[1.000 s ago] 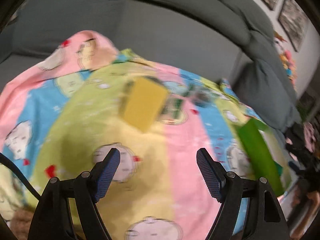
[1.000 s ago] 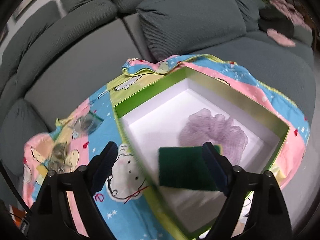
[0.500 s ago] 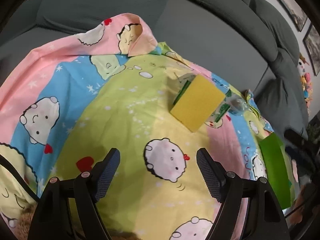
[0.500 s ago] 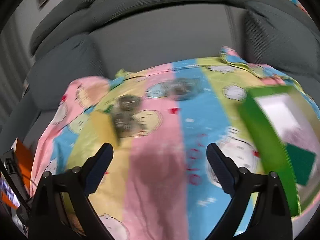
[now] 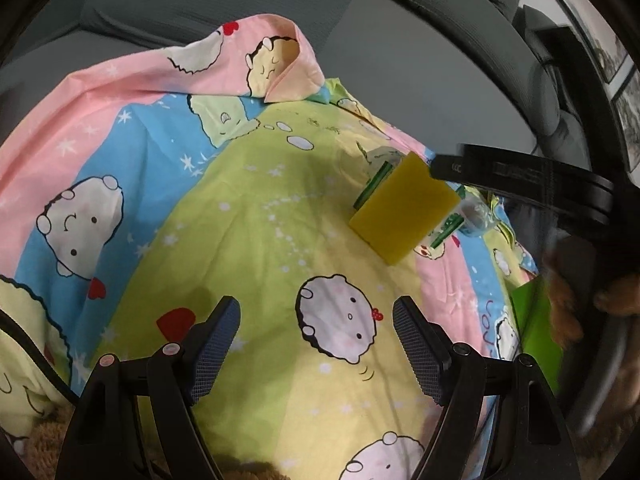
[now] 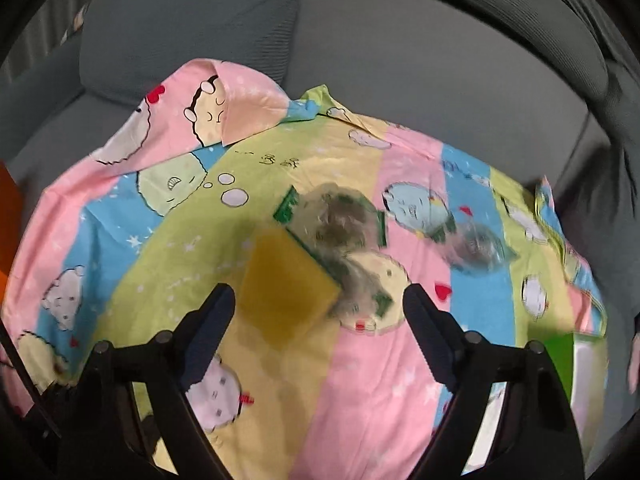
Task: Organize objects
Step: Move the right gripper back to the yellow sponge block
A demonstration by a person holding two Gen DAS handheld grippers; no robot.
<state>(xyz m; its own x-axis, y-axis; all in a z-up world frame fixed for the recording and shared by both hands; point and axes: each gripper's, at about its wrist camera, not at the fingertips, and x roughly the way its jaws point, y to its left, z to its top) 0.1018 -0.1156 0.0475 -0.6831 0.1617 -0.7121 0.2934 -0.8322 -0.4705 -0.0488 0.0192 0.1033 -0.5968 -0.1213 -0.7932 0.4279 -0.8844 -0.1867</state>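
A yellow sponge (image 5: 404, 214) with a green scrub side lies on the cartoon-print sheet (image 5: 248, 240); it also shows in the right wrist view (image 6: 286, 284). Clear packets of steel scourers lie beside it (image 6: 344, 228) and further right (image 6: 474, 250). My left gripper (image 5: 316, 338) is open and empty, hovering over the sheet short of the sponge. My right gripper (image 6: 320, 326) is open and empty, just short of the sponge, which sits between and ahead of its fingers. The right gripper's black body (image 5: 520, 178) reaches in beside the sponge in the left wrist view.
The green box (image 5: 534, 328) with a white inside (image 6: 586, 384) stands at the right edge of the sheet. The grey sofa back (image 6: 400, 48) and cushions surround the sheet. Something orange (image 6: 8, 216) shows at the far left.
My right gripper has let go of the green sponge in the box, swung left across the sheet and closed in on the yellow sponge. My left gripper drew back and turned left.
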